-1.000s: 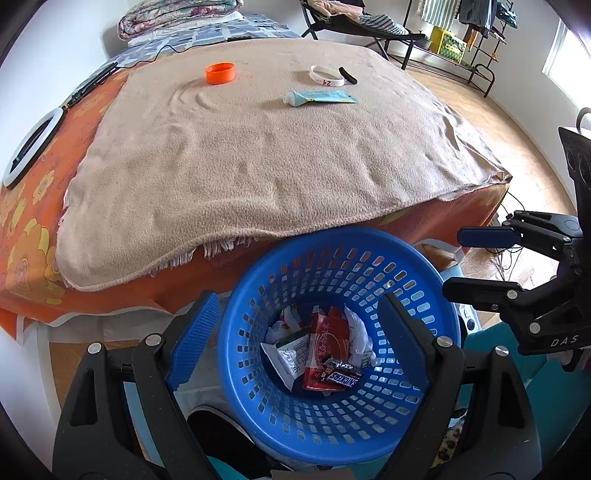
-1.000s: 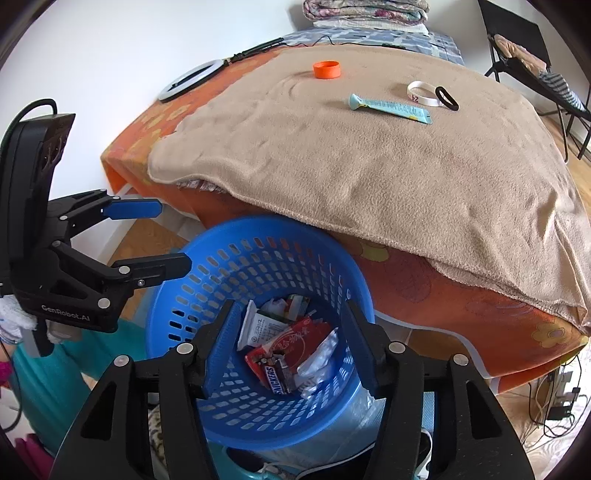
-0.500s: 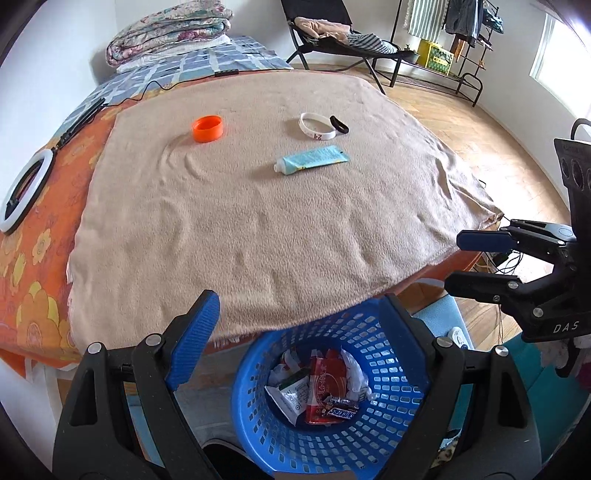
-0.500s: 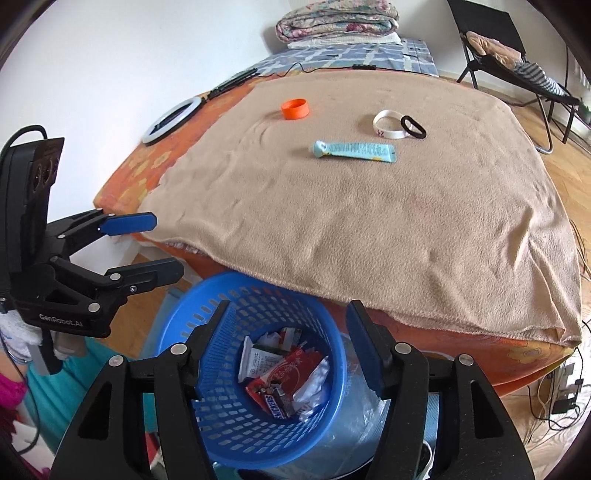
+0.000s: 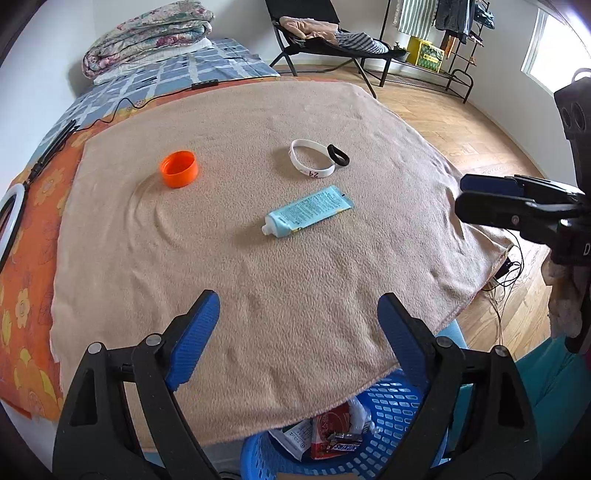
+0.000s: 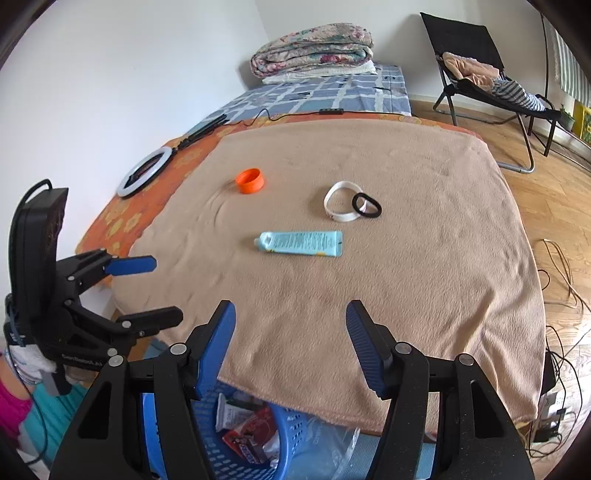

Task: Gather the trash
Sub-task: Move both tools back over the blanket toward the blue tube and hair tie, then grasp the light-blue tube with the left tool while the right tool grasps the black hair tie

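Observation:
A light blue tube [image 5: 308, 211] [image 6: 300, 243] lies on the beige blanket [image 5: 258, 266] [image 6: 424, 266], with an orange cap [image 5: 179, 169] [image 6: 250, 180], a white wristband [image 5: 311, 163] [image 6: 341, 206] and a black hair tie [image 5: 338, 155] [image 6: 366, 205] beyond it. A blue basket [image 5: 391, 413] [image 6: 218, 454] holding wrappers stands below the blanket's near edge. My left gripper [image 5: 298, 308] and right gripper [image 6: 291, 314] are both open and empty, raised over the near edge. Each shows in the other's view, the right one [image 5: 491, 201] and the left one [image 6: 147, 291].
A ring light [image 6: 144, 171] and a cable lie on the orange sheet at left. Folded quilts [image 6: 312, 51] sit at the far end. A folding chair [image 6: 480, 77] and a clothes rack [image 5: 443, 33] stand on the wooden floor at right. Cables trail on the floor.
Both grippers have risen from over the basket to above the blanket's edge. The basket has dropped to the bottom of both views. The jaws stay open.

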A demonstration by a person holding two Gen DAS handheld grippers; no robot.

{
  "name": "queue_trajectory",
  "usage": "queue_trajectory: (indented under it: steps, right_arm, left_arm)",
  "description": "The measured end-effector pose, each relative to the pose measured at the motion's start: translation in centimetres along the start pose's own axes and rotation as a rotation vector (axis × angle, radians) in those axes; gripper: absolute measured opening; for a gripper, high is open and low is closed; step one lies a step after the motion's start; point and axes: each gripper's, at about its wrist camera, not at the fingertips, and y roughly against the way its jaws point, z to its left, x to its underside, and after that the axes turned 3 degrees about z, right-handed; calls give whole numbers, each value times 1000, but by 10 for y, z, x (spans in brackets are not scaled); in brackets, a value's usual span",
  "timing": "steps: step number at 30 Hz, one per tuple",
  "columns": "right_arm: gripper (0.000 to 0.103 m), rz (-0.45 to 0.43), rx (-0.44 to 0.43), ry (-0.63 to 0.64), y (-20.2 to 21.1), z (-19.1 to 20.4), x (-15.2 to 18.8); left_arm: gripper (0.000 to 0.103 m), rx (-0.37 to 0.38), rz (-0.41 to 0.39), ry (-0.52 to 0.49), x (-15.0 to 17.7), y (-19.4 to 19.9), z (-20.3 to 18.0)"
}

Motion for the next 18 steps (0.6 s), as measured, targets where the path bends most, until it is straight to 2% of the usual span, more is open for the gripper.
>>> queue_trajectory:
  steps: [7, 18]
  right_arm:
    - [62, -20, -31, -64, -22, -30, -43]
    - [62, 24, -57, -209, -83, -79, -87]
  left_arm:
    - [89, -15, 18, -65, -34, -35, -4]
    - [86, -19, 48, -93, -68, -83, 0]
